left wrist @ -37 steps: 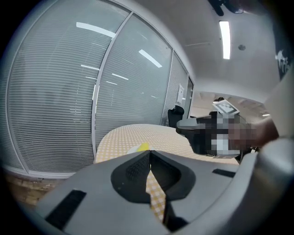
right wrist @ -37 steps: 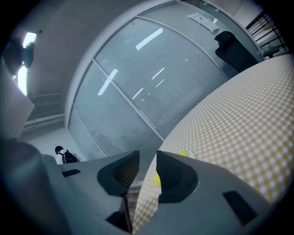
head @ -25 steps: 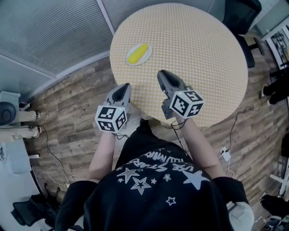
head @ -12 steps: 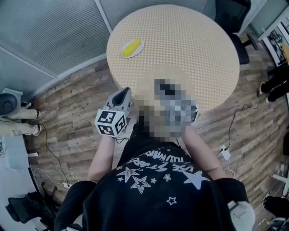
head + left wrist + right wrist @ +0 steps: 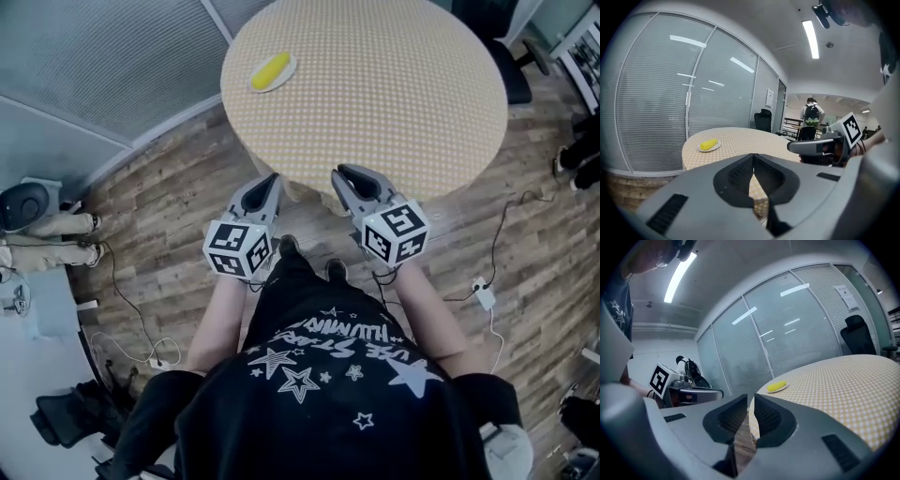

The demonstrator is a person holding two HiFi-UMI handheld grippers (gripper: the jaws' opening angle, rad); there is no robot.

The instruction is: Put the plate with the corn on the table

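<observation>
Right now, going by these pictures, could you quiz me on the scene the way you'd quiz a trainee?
1. Where on the round table does the plate with the corn sit? A: dead centre. B: near the edge. C: half off the edge.
2. True or false: the right gripper holds nothing.
3. Fill in: the corn is ____ in colour.

Key: 1 B; 2 true; 3 yellow.
</observation>
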